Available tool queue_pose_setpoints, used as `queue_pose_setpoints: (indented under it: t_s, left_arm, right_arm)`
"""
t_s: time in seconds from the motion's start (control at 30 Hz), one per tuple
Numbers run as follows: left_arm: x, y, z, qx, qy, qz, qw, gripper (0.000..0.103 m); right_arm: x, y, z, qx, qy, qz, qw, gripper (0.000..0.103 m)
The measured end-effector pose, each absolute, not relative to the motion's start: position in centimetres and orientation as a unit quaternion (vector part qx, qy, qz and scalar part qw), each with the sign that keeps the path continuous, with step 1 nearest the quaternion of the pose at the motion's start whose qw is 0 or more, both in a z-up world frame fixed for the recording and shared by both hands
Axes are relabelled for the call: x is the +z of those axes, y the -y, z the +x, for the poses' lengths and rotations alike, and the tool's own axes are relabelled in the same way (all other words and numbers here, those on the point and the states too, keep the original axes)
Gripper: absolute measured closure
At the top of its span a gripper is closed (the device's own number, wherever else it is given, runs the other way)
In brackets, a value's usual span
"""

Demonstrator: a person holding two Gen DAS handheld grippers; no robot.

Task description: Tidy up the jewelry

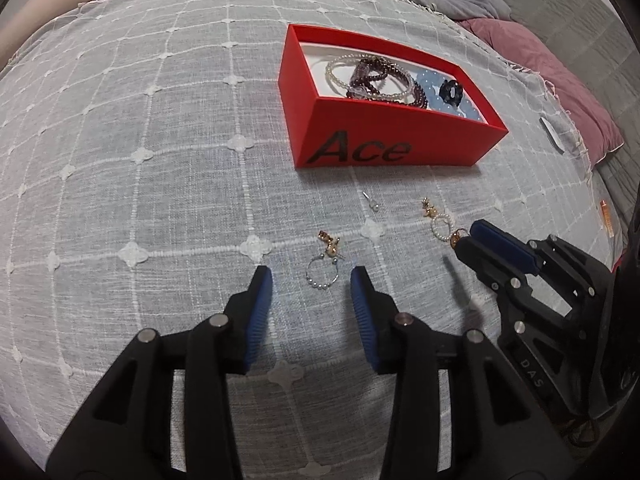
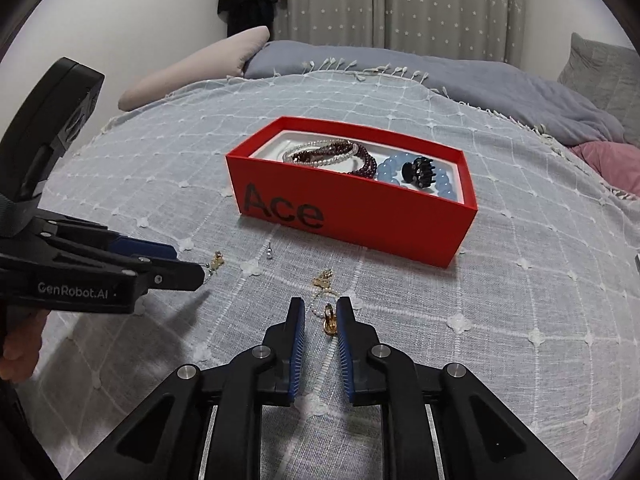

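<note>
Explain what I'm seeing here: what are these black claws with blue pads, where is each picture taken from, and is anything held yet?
They are two hand-held grippers, each with a camera looking along its fingers. One picture looks from the left gripper, the other from the right gripper. Both hover over a bedspread with a red box marked Ace, which already holds bracelets and a black hair clip. Loose on the cloth lie a silver hoop earring, a small stud and a pearl-and-gold earring. The left fingers stand open around the hoop; the right fingers flank the gold end, gap still visible. Nothing is held.

Soft, even indoor light, faint shadows on the bedspread [image 1: 160, 160]; strong fisheye bending, dark vignetted corners, centre sharp
</note>
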State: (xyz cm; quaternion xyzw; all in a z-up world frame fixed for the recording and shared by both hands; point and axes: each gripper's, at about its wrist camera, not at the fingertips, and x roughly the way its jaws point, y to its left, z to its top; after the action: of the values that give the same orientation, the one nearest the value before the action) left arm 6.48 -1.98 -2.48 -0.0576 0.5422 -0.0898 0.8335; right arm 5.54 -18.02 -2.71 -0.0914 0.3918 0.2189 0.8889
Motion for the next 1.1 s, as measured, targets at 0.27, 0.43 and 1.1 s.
queue_pose_setpoints:
  t_s: [0.27,0.43,1.1]
  left_arm:
    - [-2.4,1.7,6.5,-0.086,-0.54,-0.064,0.835,0.06]
    - [-2.3,1.3,6.5,-0.087,-0.538,-0.069,0.835,0.06]
    - [-3.1,4.0,6.0,-0.114,-0.522,0.034,0.845,0.049]
  right_arm:
    - [-2.5,17.4,5.1,0.208,-0.373,-0.119,0.896,0.101]
    - [-2.4,18.0,5.4,0.217,-0.388,-0.099,0.89,0.102]
    - [0.0,20.0,5.8,0.24,-0.383,-0.031,0.891,0.102]
